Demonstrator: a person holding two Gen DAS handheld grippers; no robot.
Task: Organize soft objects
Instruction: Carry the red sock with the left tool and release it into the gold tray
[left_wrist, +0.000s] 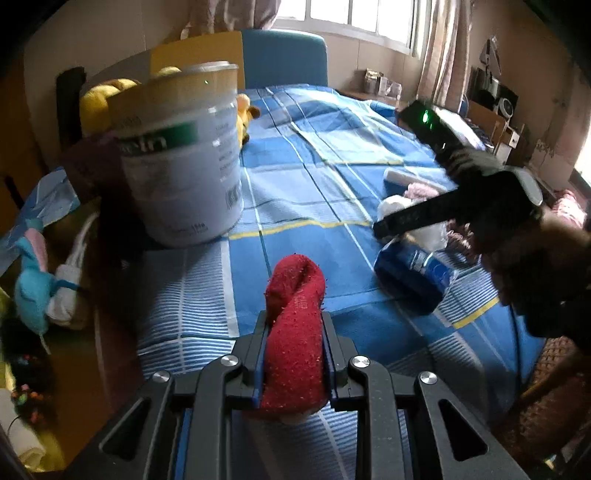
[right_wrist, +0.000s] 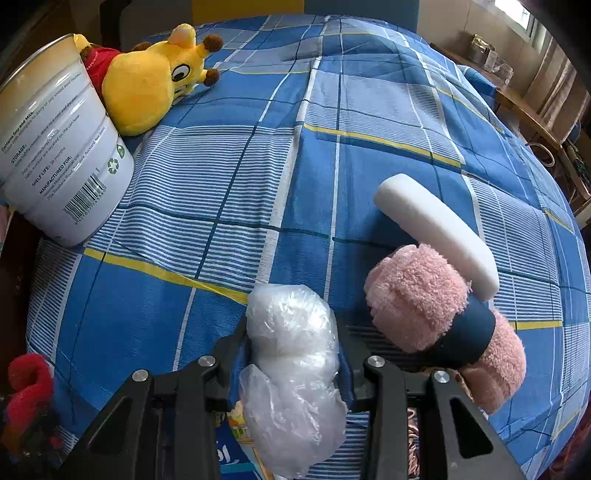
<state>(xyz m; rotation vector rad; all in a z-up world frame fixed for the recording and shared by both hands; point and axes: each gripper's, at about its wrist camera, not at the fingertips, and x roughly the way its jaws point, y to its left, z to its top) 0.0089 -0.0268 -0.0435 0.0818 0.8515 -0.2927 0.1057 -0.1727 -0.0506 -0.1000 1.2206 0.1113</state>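
Left gripper (left_wrist: 293, 332): jaws pinched on red fuzzy sock (left_wrist: 293, 332), held above bed with blue plaid cover (left_wrist: 314, 155), near its left edge. Right gripper (right_wrist: 293, 343): jaws clamped on white soft wad wrapped in clear plastic (right_wrist: 291, 354) (lower part hanging loose). Pink fleece roll with dark band (right_wrist: 439, 317) lying just beside, touching white oblong foam pad (right_wrist: 436, 229). Large white tin can (right_wrist: 55, 147) stood at bed's left edge; yellow plush giraffe (right_wrist: 147, 81) leaned against it.

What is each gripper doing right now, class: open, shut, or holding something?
Left gripper: shut on the red sock.
Right gripper: shut on the white plastic-wrapped bundle.
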